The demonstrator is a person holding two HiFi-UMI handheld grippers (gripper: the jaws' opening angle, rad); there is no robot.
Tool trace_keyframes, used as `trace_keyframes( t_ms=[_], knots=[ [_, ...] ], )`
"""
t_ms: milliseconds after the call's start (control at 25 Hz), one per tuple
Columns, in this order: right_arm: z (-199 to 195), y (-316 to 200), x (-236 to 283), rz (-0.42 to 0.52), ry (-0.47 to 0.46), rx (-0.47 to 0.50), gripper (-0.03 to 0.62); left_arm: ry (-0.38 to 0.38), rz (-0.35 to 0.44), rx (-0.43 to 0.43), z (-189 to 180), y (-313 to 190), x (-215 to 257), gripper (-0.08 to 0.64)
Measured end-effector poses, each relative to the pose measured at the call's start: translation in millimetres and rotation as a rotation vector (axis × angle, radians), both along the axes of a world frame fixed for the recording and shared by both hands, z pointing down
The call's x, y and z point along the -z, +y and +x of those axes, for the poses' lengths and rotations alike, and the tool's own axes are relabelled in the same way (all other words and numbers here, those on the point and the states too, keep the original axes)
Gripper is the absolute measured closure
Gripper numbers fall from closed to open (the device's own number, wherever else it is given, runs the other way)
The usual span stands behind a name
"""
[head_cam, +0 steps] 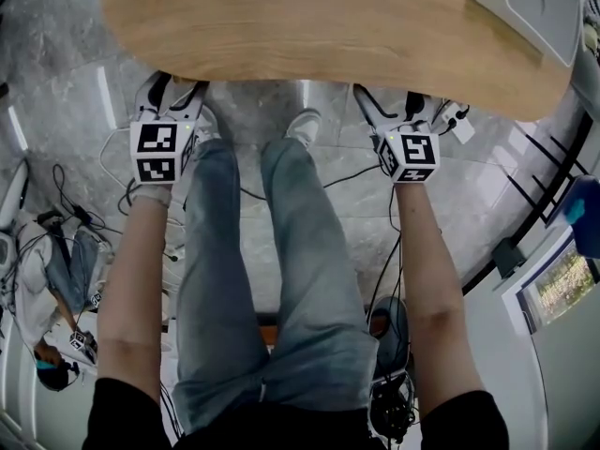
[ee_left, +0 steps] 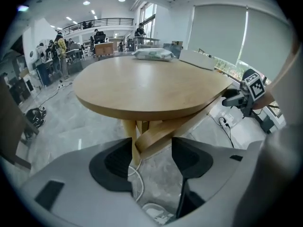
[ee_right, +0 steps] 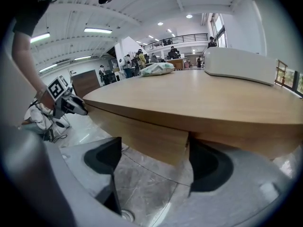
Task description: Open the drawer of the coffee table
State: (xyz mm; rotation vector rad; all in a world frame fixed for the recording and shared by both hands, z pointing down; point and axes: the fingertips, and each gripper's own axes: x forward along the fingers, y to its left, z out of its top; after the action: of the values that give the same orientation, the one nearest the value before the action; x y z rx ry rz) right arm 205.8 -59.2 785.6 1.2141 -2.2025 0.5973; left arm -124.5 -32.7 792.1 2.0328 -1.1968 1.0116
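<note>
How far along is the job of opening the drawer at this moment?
Done: nothing yet; the drawer front sits tucked under the tabletop, so it looks shut. In hand: left gripper and right gripper are at the table's near edge, jaws apart, holding nothing. Left: grip the front and pull.

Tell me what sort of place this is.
Probably an open-plan office or lab hall: a railed mezzanine overlooks people at desks, and cables trail across the polished stone floor by the wooden coffee table.
</note>
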Motion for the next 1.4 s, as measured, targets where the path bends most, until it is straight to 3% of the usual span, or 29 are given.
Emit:
trace_keyframes(
  t_ms=[40,480,680,1400],
  knots=[
    [-2.6,0.6,1.0,0.003,-0.002,0.005,0.167,-0.004,-0.008,-0.019,1.7,0.5,0.2,0.296],
    [0.0,-4.5,-0.5,-0.015,0.040,-0.037,0.193,0.007,-0.028,-0.079,9.1,-1.8,-0.3,0.296],
    [4.9,-6.9,-0.4,-0.031,0.050,-0.067,0.261,0.012,-0.022,-0.075,8.0,-1.9,-0.5,0.298],
    [11.3,49.6,-1.2,-0.054,0.076,-0.004,0.276,-0.019,-0.055,-0.105,11.2,45.0,-1.7,0.310]
  ],
)
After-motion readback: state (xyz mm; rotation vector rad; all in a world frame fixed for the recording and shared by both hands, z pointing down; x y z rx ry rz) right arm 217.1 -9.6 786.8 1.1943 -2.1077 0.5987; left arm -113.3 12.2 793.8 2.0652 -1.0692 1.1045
